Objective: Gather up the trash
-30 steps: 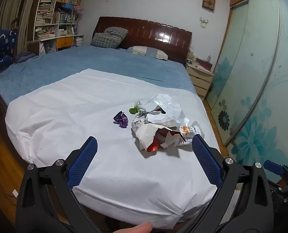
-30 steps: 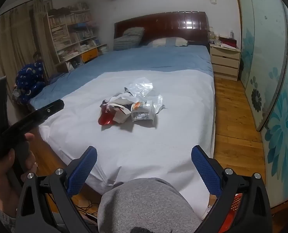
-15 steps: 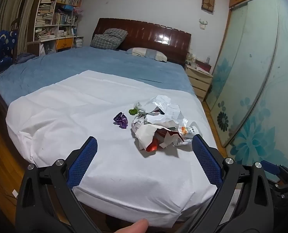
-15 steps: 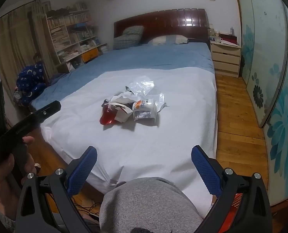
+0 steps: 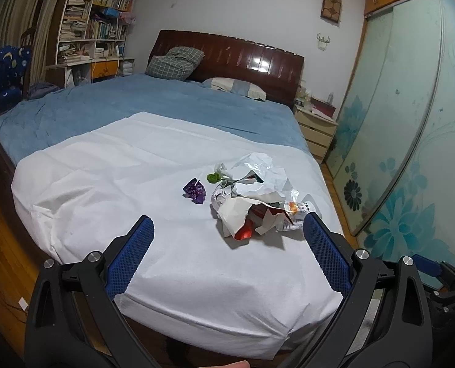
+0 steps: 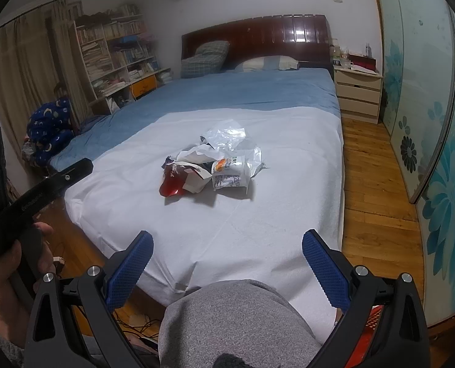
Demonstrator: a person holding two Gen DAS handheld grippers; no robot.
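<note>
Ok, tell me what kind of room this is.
A bedroom in a home, most likely. A large bed with a dark wooden headboard and pillows fills the room, a nightstand stands beside it, and a packed bookshelf lines the wall. Wrappers lie on the white sheet.

My left claw (image 5: 227,239) has knurled blue rubbery pads on matt black plastic. The trash pile (image 5: 255,196) is crinkled paper and glossy foil on a matt white cloth sheet (image 5: 120,178); far off, the headboard (image 5: 246,58) is lacquered wood.
</note>
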